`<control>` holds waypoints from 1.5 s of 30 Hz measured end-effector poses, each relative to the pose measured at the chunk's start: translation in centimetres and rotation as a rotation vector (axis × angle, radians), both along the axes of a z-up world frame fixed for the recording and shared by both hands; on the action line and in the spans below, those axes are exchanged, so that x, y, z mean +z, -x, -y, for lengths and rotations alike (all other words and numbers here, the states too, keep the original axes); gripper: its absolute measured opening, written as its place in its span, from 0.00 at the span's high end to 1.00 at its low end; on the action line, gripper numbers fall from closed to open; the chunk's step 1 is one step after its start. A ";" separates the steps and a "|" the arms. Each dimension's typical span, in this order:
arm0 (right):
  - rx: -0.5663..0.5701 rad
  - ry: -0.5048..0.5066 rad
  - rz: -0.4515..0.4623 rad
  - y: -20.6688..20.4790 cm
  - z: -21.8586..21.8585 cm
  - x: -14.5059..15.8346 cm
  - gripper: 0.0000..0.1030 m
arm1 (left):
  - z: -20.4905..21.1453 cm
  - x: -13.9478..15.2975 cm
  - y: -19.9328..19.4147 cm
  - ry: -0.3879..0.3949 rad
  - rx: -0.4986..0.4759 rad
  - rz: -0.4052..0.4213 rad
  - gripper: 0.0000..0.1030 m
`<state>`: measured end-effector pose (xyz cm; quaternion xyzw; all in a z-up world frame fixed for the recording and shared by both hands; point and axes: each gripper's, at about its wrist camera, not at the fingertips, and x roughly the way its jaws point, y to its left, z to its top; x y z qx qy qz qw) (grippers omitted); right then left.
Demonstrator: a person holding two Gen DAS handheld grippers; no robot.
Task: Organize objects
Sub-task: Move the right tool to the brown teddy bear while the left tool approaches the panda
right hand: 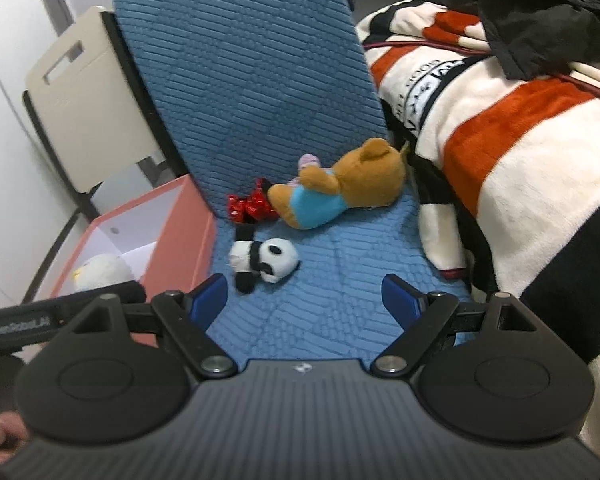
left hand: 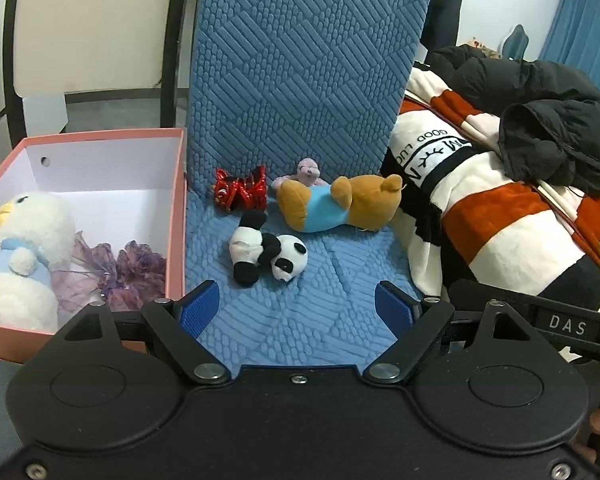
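Note:
On a blue quilted chair seat (left hand: 300, 320) lie a panda plush (left hand: 266, 254) (right hand: 266, 262), a brown bear in a blue shirt (left hand: 336, 202) (right hand: 340, 186), a shiny red toy (left hand: 242, 190) (right hand: 250, 206) and a small pink plush (left hand: 306, 172) (right hand: 309, 161) behind the bear. My left gripper (left hand: 298, 306) is open just in front of the panda, nothing between its blue pads (left hand: 198, 308). My right gripper (right hand: 306, 300) is open too, empty, with the panda just ahead of its left pad (right hand: 212, 300). A pink box (left hand: 178, 216) (right hand: 184, 236) at the left holds a white duck plush (left hand: 24, 256) (right hand: 100, 270) and purple fabric flowers (left hand: 112, 276).
A striped white, orange and black blanket (left hand: 500, 232) (right hand: 500, 152) with a black jacket (left hand: 548, 120) (right hand: 540, 12) is piled right of the seat. The blue chair back (left hand: 308, 64) (right hand: 240, 68) rises behind the toys. A beige chair (right hand: 84, 100) stands behind the box.

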<state>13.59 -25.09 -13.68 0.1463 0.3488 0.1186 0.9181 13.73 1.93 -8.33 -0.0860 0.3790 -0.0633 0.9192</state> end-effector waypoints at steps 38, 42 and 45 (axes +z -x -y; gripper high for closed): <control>-0.147 -0.449 -0.118 -14.7 2.9 -11.5 0.30 | 4.9 -10.6 -13.2 -0.011 0.101 -0.170 0.29; -0.161 -0.500 -0.165 -16.8 2.3 -12.6 0.29 | 4.9 -11.9 -15.0 0.006 0.131 -0.202 0.29; -0.167 -0.577 -0.184 -18.0 2.1 -13.1 0.29 | 5.2 -12.9 -16.1 0.024 0.142 -0.223 0.29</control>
